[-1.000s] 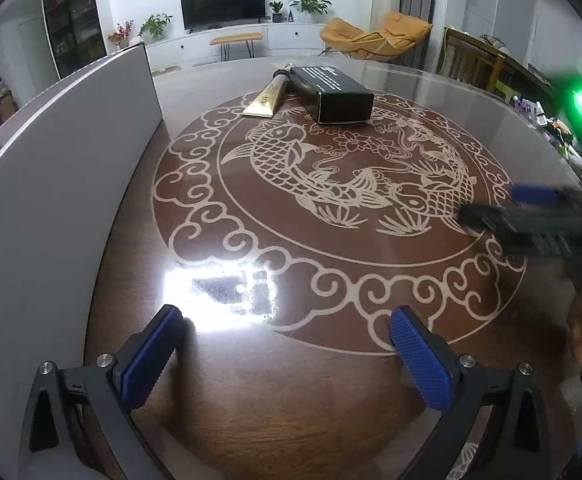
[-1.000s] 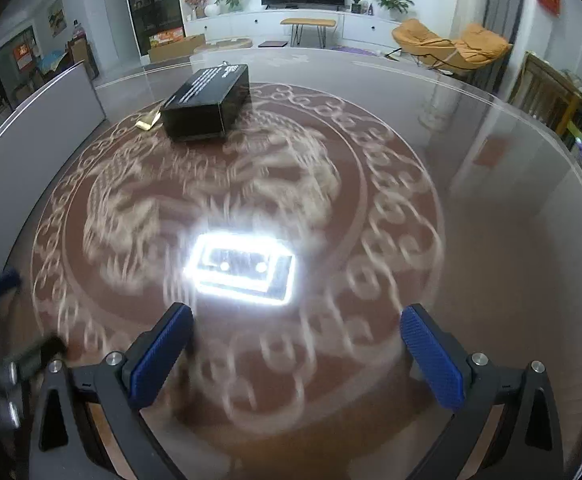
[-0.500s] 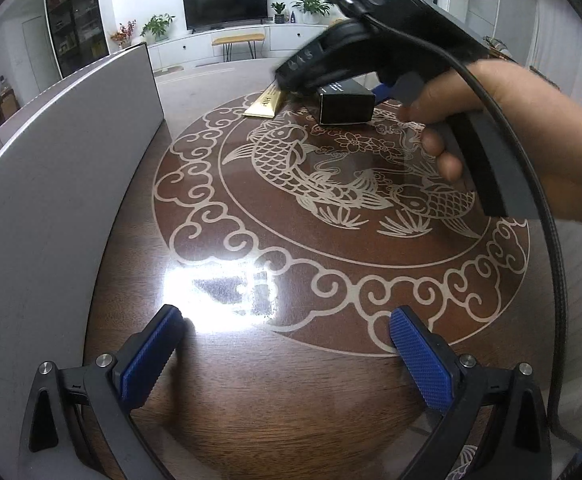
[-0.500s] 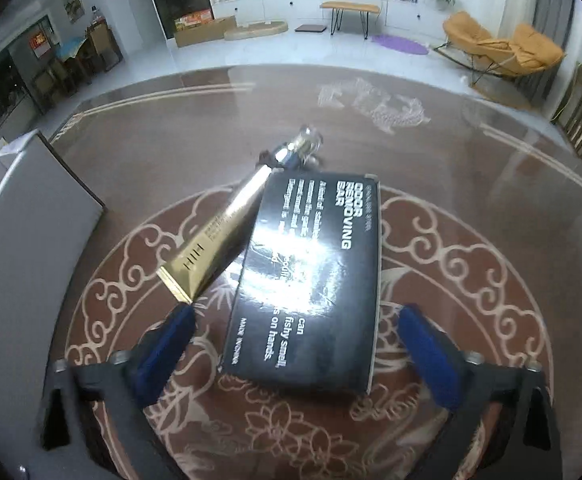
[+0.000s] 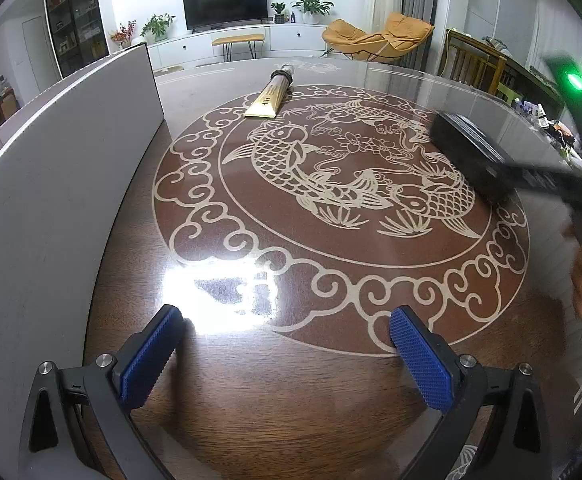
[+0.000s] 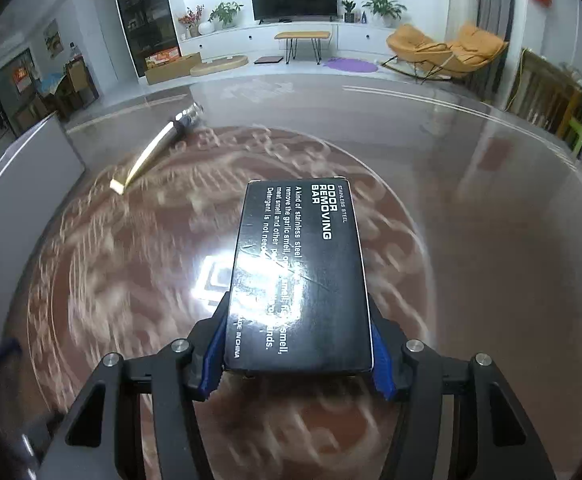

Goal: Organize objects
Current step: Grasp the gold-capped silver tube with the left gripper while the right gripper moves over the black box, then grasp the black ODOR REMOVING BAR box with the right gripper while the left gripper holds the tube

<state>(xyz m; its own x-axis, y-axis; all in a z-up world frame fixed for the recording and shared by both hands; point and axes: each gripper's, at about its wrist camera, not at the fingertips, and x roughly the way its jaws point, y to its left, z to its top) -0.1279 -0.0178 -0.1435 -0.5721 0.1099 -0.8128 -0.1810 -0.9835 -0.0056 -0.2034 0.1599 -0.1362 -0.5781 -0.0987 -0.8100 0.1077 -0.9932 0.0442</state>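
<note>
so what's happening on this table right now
A person is tidying a round table with a handheld gripper in each hand. The right gripper is clamped on a black box labelled odor removing bar, holding it above the tabletop; the blurred background suggests it is moving. The left gripper is open and empty, low over the near edge. A gold tube lies on the far side, near a grey panel.

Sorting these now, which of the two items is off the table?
The black box, clamped between the right gripper fingers; the gold tube lies on the table.
</note>
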